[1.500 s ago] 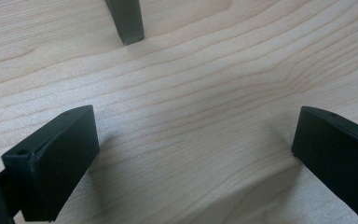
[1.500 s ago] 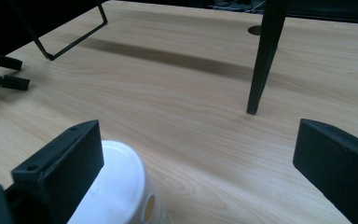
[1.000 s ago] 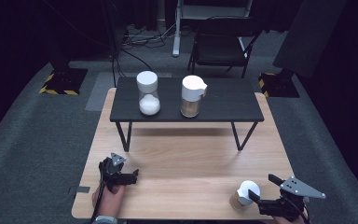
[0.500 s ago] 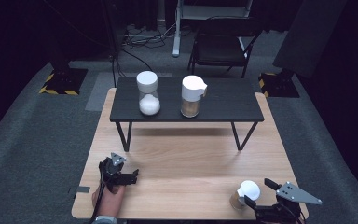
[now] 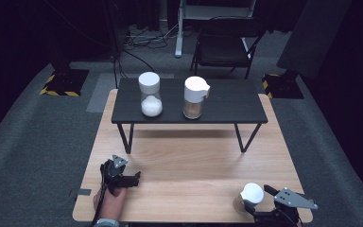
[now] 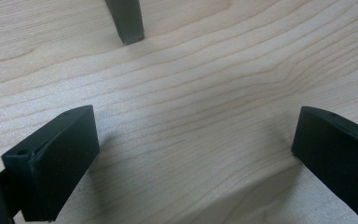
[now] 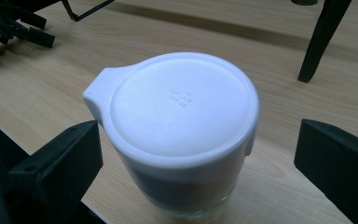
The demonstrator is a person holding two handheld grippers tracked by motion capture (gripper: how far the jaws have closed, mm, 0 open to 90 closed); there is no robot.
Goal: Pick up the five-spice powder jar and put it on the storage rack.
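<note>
jar (image 7: 182,135) between spread fingers (image 7: 60,168) (right gripper (image 7: 191,163))

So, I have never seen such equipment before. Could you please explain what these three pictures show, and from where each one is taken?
A person sits at a wooden table and holds a hand-held grasping tool in each hand.

The high view looks down from above. The left tool rests near the person's hand; the right tool is at a small jar with a white lid. On a low black table stand two more white-lidded jars.

The other two pictures come from cameras riding on the tools. The left tool's jaws are open over bare wood. The right tool has open jaws on either side of the jar, not gripping it. Nothing is held.
</note>
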